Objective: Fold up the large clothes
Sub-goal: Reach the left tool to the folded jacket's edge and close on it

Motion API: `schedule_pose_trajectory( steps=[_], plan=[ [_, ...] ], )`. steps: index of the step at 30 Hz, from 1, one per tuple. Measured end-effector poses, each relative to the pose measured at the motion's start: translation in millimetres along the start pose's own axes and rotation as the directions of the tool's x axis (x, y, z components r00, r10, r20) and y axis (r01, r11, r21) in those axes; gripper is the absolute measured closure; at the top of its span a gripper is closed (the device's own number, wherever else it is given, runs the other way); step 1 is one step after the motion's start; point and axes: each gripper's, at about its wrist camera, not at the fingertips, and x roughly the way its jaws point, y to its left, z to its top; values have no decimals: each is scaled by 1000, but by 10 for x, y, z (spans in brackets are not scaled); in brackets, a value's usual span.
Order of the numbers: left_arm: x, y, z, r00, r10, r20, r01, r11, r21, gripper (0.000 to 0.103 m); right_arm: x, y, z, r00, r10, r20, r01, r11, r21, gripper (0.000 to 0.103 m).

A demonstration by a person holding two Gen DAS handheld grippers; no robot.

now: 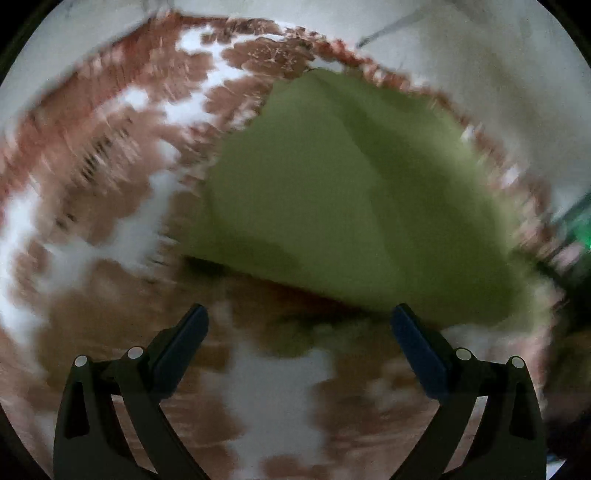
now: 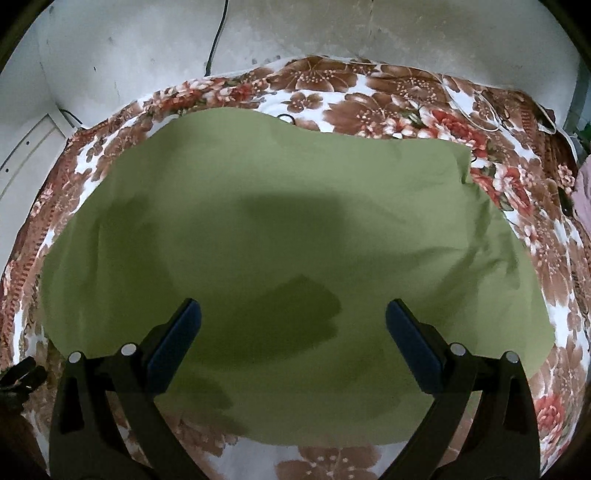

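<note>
Your right gripper [image 2: 293, 310] hangs above green cloth [image 2: 280, 229], fingers spread wide, nothing between them. Cloth lies spread flat on floral bedspread [image 2: 388, 99], mild wrinkles toward its right side, gripper shadow across its middle. Your left gripper [image 1: 299, 315] also spread wide and empty, over bare bedspread [image 1: 92, 192] just short of cloth's near edge [image 1: 332, 192]. Left wrist view badly blurred. Grey wall [image 2: 129, 40] behind bed, dark cable [image 2: 216, 35] running down it

The floral bedspread [image 1: 92, 177] around the green cloth [image 1: 332, 206] is smeared by motion blur; its pattern is lost.
</note>
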Motion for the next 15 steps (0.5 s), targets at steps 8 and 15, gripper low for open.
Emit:
schedule_pose_trajectory(
  steps=[8,15],
  plan=[
    [361,413,-212,971,-182,156,225,920,-322,6,123,178,123,1000,-13,14,14,997,-76,5],
    [546,360,-300,964,-155,218,224,912,-343,5,360,211,133,999,-21,-35,18,996,-87,5]
  ],
)
